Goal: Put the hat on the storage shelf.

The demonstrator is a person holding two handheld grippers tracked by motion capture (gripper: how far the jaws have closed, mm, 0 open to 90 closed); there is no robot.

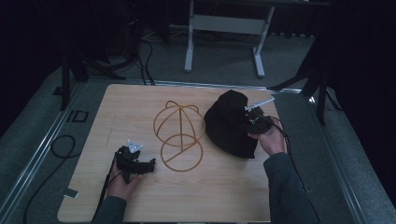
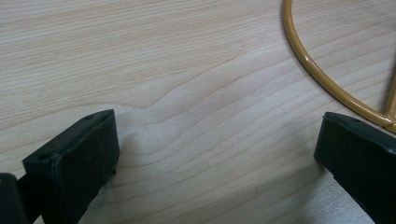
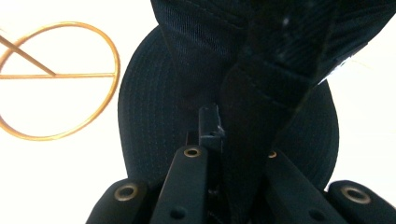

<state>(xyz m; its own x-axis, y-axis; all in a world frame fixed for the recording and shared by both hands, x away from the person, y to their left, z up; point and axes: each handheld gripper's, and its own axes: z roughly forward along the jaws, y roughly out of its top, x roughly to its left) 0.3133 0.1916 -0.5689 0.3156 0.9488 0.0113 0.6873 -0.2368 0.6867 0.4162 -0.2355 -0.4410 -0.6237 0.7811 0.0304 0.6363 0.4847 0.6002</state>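
I have the black cap [image 1: 231,123] pinched in my right hand-held gripper [image 1: 250,122], on the right side of the table [image 1: 93,186]. In the right gripper view the jaws sit close together with a fold of the cap's cloth [image 3: 261,93] clamped between them, and the round brim spreads out behind. The cap looks partly raised, its lower edge still on or just above the wood; I cannot tell which.

The gold wire cap stand [image 1: 180,135] sits mid-table, just left of the cap and apart from it: a domed cage with a flat ring base toward me.

My left hand-held gripper [image 1: 150,164] rests low on the table near the stand's base ring [image 2: 317,70], jaws spread wide and holding nothing, with one jaw tip just beside the wire.

I judge this as the carrying step: cap gripped, not yet on the stand. Next I need to lift the cap clear, bring it left over the dome and lower it with its opening down. The left side should probably steady the ring so the light frame does not slide or tip.
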